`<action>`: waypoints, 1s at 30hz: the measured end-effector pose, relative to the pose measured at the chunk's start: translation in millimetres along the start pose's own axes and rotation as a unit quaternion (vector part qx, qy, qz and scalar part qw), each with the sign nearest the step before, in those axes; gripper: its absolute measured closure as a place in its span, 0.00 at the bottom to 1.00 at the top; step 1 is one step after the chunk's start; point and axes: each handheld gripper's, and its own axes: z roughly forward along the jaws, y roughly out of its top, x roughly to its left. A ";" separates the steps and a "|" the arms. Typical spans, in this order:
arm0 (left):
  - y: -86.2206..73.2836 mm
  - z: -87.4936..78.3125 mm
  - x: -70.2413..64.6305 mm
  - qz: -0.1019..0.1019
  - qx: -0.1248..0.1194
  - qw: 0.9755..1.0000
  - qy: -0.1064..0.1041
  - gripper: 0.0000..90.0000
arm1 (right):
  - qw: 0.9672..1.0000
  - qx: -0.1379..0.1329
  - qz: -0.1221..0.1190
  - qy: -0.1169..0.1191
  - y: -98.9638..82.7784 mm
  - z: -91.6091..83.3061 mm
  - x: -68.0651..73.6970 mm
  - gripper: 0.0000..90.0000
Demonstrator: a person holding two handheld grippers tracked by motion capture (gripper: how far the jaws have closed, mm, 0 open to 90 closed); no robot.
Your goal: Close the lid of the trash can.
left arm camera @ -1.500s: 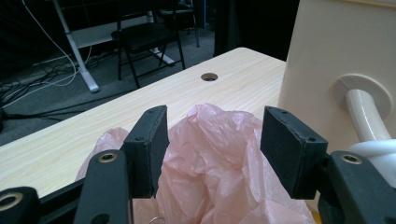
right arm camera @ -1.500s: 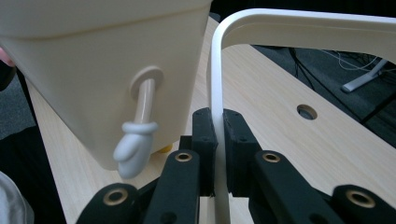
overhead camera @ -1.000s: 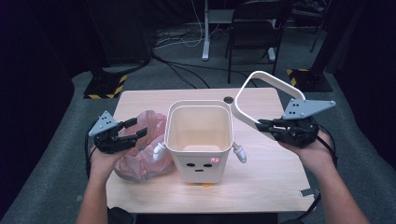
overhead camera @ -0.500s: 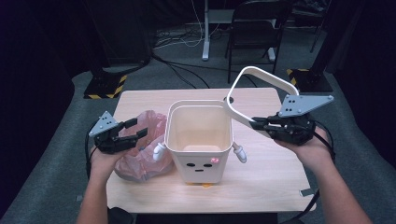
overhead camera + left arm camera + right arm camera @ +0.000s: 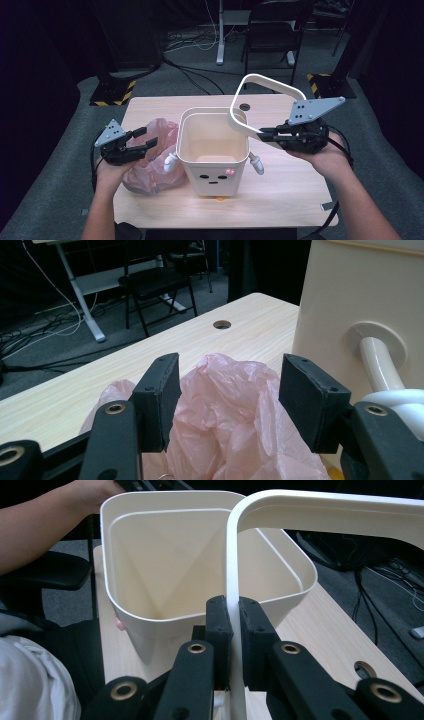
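A cream bin (image 5: 212,150) with a small face and stubby side arms stands mid-table. My right gripper (image 5: 264,134) is shut on a white rounded ring frame (image 5: 265,80), held tilted above the bin's right rim. In the right gripper view the jaws pinch the ring's bar (image 5: 233,580) with the bin's hollow inside (image 5: 200,570) beyond. A crumpled pink plastic bag (image 5: 150,160) lies left of the bin. My left gripper (image 5: 141,141) hovers open over it. In the left gripper view the bag (image 5: 225,405) sits below the spread jaws, with the bin wall (image 5: 350,290) at right.
The wooden table (image 5: 290,200) has a cable hole (image 5: 244,106) near its far edge. A black chair (image 5: 280,30) and a desk leg with cables stand on the floor behind. The bin's side arm (image 5: 380,365) juts out near my left gripper.
My right gripper has carried the white ring left and slightly up, so the ring now overlaps the bin's right rim. The left gripper and the bag have stayed put.
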 end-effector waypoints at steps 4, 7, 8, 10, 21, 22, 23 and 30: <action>-0.2 0.1 -0.7 0.001 0.001 1.000 -0.001 0.46 | 1.000 0.001 -0.002 0.011 3.8 1.5 0.6 0.94; -0.1 -0.4 -1.2 0.001 0.000 1.000 0.000 0.46 | 1.000 0.004 -0.006 0.018 6.9 3.4 2.0 0.94; -0.2 -0.7 -1.2 0.001 0.001 1.000 0.000 0.46 | 1.000 0.004 -0.007 0.021 7.9 4.4 2.7 0.94; -0.2 -1.2 -1.2 0.000 0.000 1.000 0.001 0.46 | 1.000 0.007 -0.011 0.028 10.3 6.5 4.3 0.94; -0.5 -2.9 -1.4 0.000 -0.001 1.000 0.002 0.46 | 0.998 0.013 -0.031 0.062 23.2 20.3 15.5 0.94; -0.5 -3.2 -1.3 0.000 -0.001 1.000 0.002 0.46 | 0.997 0.015 -0.033 0.064 24.2 21.8 16.8 0.93; -0.5 -3.5 -1.3 0.000 -0.001 1.000 0.002 0.46 | 0.997 0.015 -0.036 0.066 25.1 23.3 17.9 0.93; -1.0 -4.6 -1.3 -0.001 -0.001 1.000 0.004 0.46 | 0.995 0.016 -0.048 0.082 31.6 29.9 24.8 0.94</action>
